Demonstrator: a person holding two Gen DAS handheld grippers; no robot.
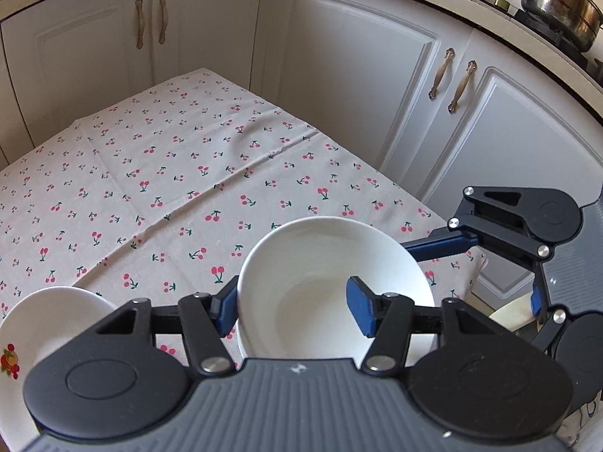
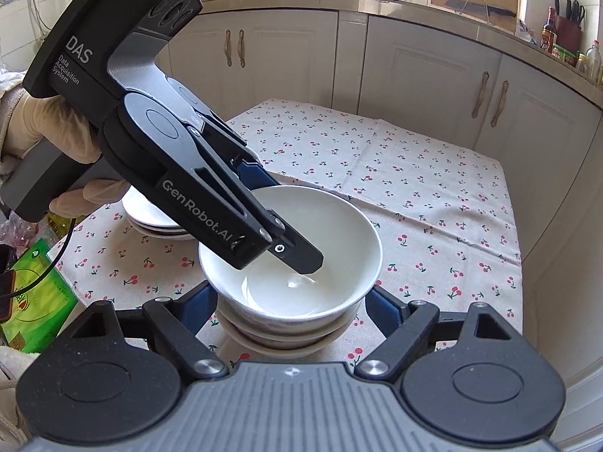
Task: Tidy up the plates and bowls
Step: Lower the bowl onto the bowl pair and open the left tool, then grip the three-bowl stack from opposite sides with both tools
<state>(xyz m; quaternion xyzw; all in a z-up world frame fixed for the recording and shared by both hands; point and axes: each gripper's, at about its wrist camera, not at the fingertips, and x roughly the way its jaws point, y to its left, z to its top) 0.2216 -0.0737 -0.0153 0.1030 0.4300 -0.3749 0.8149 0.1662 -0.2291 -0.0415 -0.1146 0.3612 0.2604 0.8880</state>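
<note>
Top bowl: a plain white glazed ceramic bowl (image 2: 301, 256), lower centre of the right wrist view, sitting on top of a stack of like bowls (image 2: 282, 333); in the left wrist view it fills the lower centre.
Left gripper: black two-finger tongs with blue pads (image 1: 297, 309), clamped on the near wall of the top bowl, one finger outside the rim, the other inside; in the right wrist view it slants down from the upper left and its tip (image 2: 297, 258) reaches into the bowl.
Right gripper: matching tongs (image 2: 290, 305), jaws apart and set to either side of the bowl stack, blue pads just beside the bowl walls; contact cannot be told.
Gloved hand: a hand in a pale glove (image 2: 45, 139) grips the left gripper's handle, left edge of the right wrist view.
Plates: a short stack of white plates (image 2: 150, 218), left of the bowls, partly behind the left gripper.
Fruit plate: a white plate with a fruit print (image 1: 34, 324), lower left of the left wrist view.
Tablecloth: beige cloth printed with red cherries (image 2: 414, 188), covering the table under all the dishes.
Cabinets: white panelled doors with brass handles (image 1: 361, 86), behind the table.
Pot: a steel pot (image 1: 557, 3), upper right of the left wrist view, on the stove.
</note>
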